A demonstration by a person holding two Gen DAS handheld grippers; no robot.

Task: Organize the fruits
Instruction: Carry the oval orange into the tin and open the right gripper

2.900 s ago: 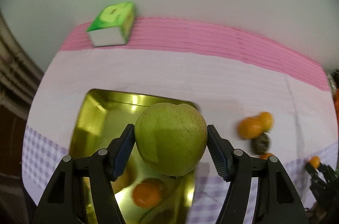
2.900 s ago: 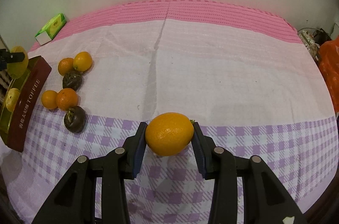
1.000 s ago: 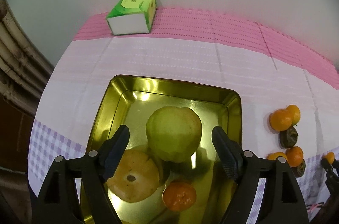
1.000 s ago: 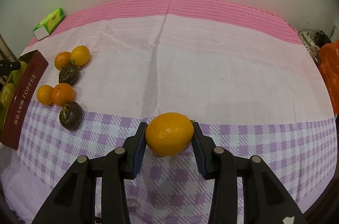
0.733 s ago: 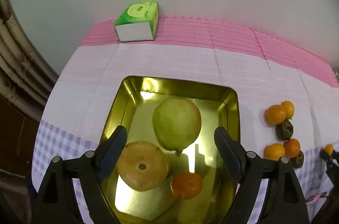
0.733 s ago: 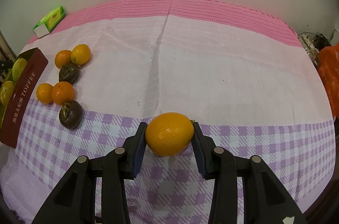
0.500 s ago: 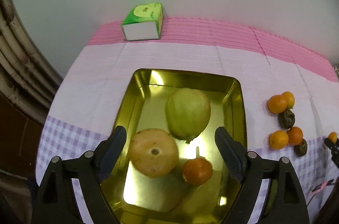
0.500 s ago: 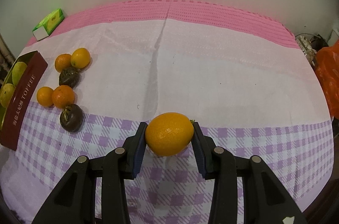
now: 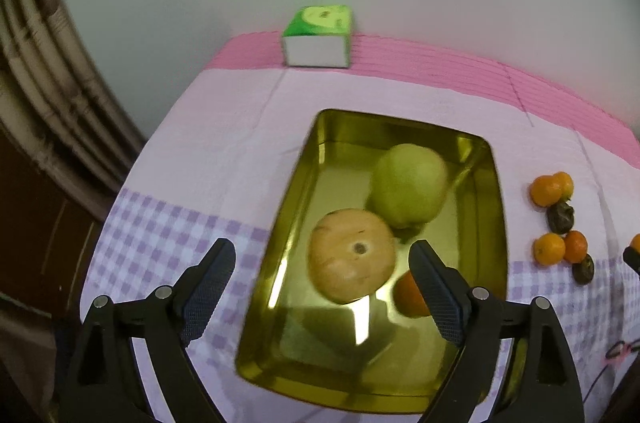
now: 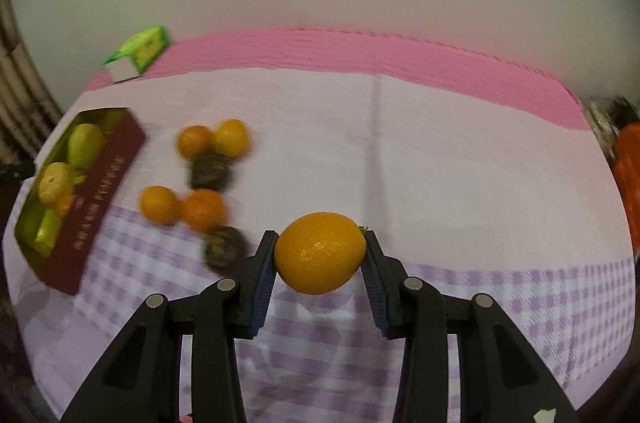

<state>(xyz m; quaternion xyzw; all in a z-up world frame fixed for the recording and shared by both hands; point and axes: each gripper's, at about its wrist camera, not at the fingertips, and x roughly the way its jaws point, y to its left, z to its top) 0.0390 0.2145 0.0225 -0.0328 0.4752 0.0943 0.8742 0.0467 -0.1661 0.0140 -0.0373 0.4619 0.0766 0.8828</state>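
**Tin part filled, one orange in your right gripper**

The table in front of you is covered by a cloth [image 10: 440,151] that is pink-banded at the far edge, pale in the middle and lilac-checked near you. On its left part sits the gold-lined rectangular metal tin [image 9: 490,207], dark red on its outer wall with "TOFFEE" lettering faintly readable in the right wrist view.

Inside the tin lie a pale green pear [image 9: 408,183] at the far right, a large tan-orange round fruit [image 9: 352,259] just in front of it and touching it, and a small orange mandarin [image 9: 408,297] by the right finger, partly hidden by it.

Your left gripper [image 9: 320,287] hangs above the tin's near half. Its jaws have just been opening, and they stand wide apart with nothing pinched; the tan fruit only shows between them, lower down in the tin.

Your right gripper [image 10: 320,275] is pinching a bright orange oval citrus fruit [image 10: 320,253], both pads pressed to its sides, held off the checked cloth.

A green and white tissue pack [image 9: 318,37] rests on the pink band beyond the tin.

Right of the tin, a loose cluster of four small mandarins [image 10: 196,207] and two dark wrinkled fruits [image 10: 210,171] lies on the cloth, blurred in the right wrist view.
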